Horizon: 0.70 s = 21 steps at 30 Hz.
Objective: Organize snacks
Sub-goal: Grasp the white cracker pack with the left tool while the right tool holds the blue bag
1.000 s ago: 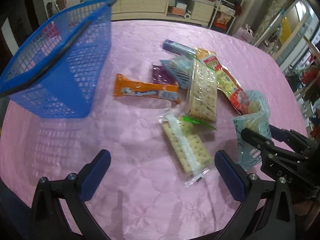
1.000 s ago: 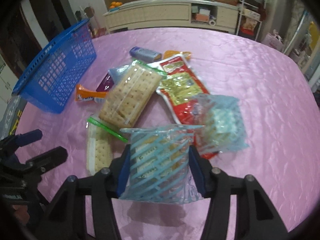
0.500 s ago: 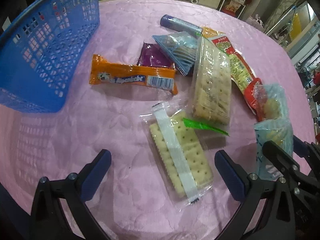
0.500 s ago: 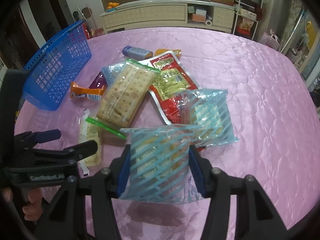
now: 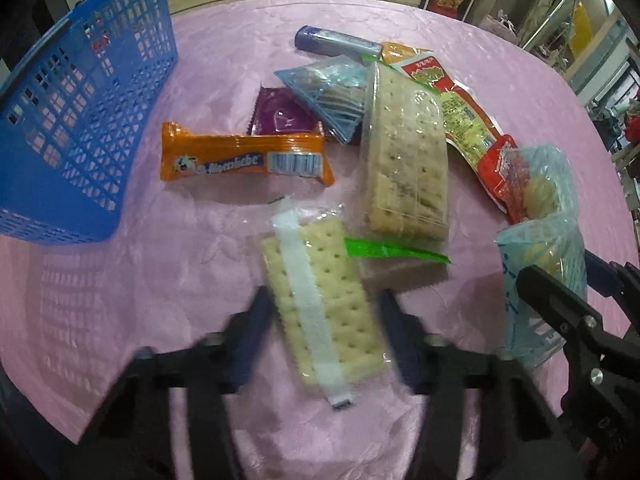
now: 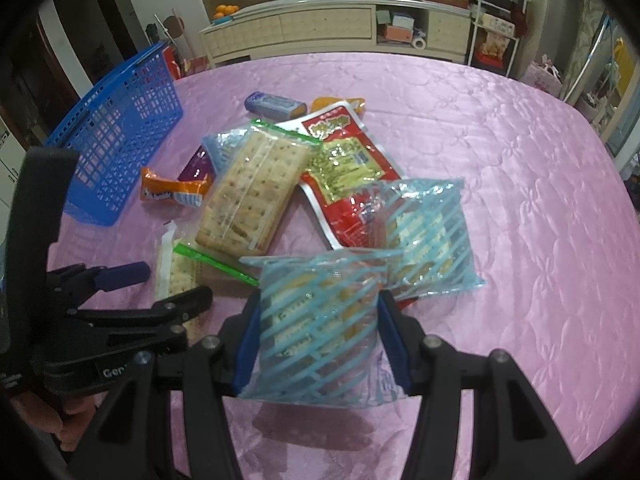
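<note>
My left gripper points down at a small clear cracker pack with a white strip, lying on the pink tablecloth. The pack lies between the blurred fingers and the jaws are closing; the pads sit just beside its wrapper. My right gripper is shut on a blue-striped cracker bag, held just above the cloth; the bag also shows at the right of the left wrist view. The blue mesh basket stands at the left, tilted in view.
Loose snacks lie in a heap: an orange bar, a purple packet, a large cracker pack, a red pouch, a blue tube, two more blue-striped bags. Cabinets stand behind the table.
My left gripper came down and forward over the small cracker pack, and its jaws went from wide open to narrow around it. The right gripper and its bag stayed still.
</note>
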Tool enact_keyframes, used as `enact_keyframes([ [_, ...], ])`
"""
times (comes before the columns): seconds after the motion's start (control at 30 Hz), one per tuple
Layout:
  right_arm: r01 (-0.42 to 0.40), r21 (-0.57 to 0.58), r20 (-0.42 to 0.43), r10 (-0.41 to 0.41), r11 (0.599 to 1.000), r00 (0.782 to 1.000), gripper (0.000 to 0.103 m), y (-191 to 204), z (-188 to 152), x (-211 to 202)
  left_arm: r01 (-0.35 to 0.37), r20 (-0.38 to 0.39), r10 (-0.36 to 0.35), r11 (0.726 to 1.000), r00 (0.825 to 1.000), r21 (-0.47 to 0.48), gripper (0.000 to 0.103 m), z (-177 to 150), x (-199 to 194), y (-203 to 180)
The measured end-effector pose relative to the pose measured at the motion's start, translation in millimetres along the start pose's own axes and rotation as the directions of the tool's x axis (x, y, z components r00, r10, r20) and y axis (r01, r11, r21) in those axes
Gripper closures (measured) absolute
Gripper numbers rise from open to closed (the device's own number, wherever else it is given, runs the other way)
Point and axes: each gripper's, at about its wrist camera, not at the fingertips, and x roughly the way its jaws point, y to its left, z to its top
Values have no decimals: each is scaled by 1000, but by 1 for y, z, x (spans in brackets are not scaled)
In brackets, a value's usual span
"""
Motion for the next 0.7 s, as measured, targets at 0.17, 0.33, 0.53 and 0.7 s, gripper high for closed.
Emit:
enact_keyframes([
  [0.17, -7, 11, -9, 7, 1000, 1000, 44, 5, -4, -5, 13, 36, -14, 1000, 999, 19, 58, -15, -23, 10],
  [0.33, -7, 13, 7, 7, 1000, 1000, 44, 16, -6, -21, 26, 106, -32, 998, 994, 54, 58, -24, -59, 14],
  [0.53, -4, -13, 70, 5, 1000, 998, 44, 37, 0, -56, 46, 200, -61, 996, 978, 77, 58, -34, -107, 22],
  [0.7, -3, -30, 128, 7, 1000, 992, 44, 55, 3, -88, 51, 281, -74, 995, 957, 86, 58, -40, -145, 35],
])
